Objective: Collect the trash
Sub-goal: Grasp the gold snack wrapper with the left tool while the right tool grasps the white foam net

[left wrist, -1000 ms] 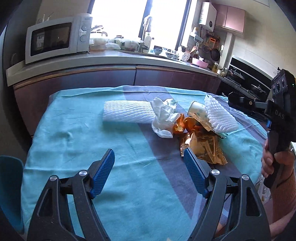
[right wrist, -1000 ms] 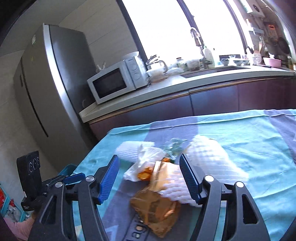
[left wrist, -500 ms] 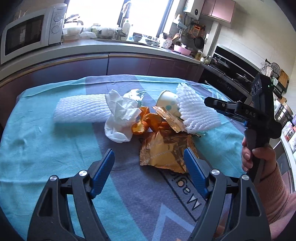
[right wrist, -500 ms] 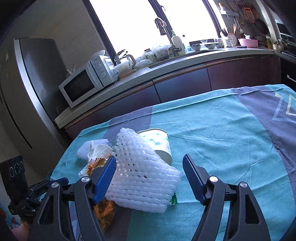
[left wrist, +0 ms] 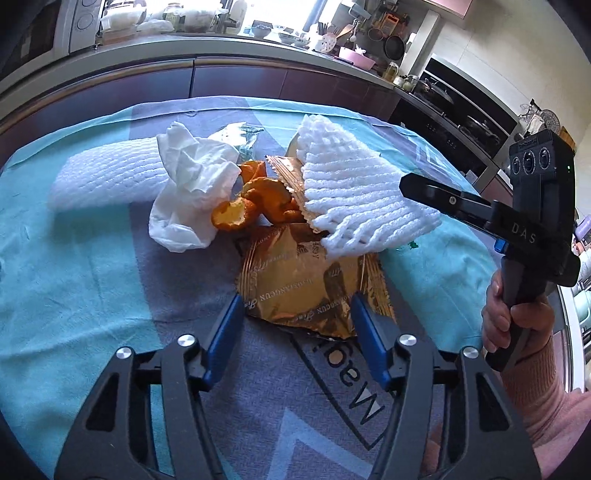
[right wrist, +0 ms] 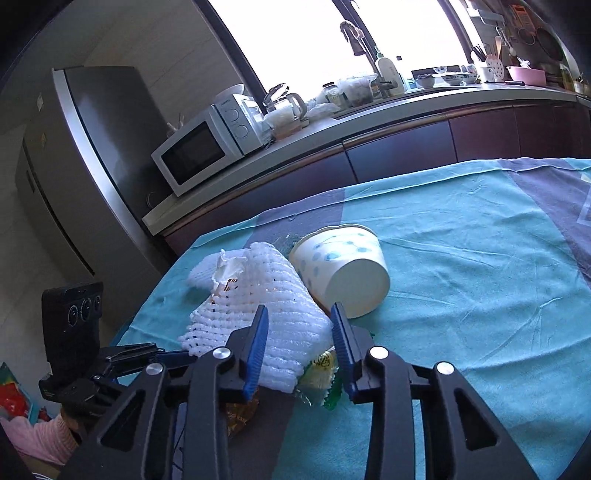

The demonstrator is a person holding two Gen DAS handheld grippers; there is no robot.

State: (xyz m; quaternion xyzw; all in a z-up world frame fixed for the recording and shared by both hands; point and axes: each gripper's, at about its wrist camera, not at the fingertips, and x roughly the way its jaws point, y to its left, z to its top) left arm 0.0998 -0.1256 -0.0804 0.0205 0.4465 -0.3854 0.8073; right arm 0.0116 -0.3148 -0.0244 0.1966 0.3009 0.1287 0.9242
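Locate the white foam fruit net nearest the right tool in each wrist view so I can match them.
Left wrist view: the foam fruit net lies right of centre, over the gold snack wrapper, beside the orange peels.
Right wrist view: the net sits at lower centre, its near edge between the right tool's closing blue pads.
Shared landmark: the microwave, top left corner of the left view.

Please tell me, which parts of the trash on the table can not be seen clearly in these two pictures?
- Paper cup: in the left wrist view, hidden behind the foam net.
- Gold wrapper: its far part lies under the foam net and orange peel.
- Green wrapper: in the right wrist view, partly behind the right tongs, which are closing.
- Gold wrapper's print: too distorted to read.
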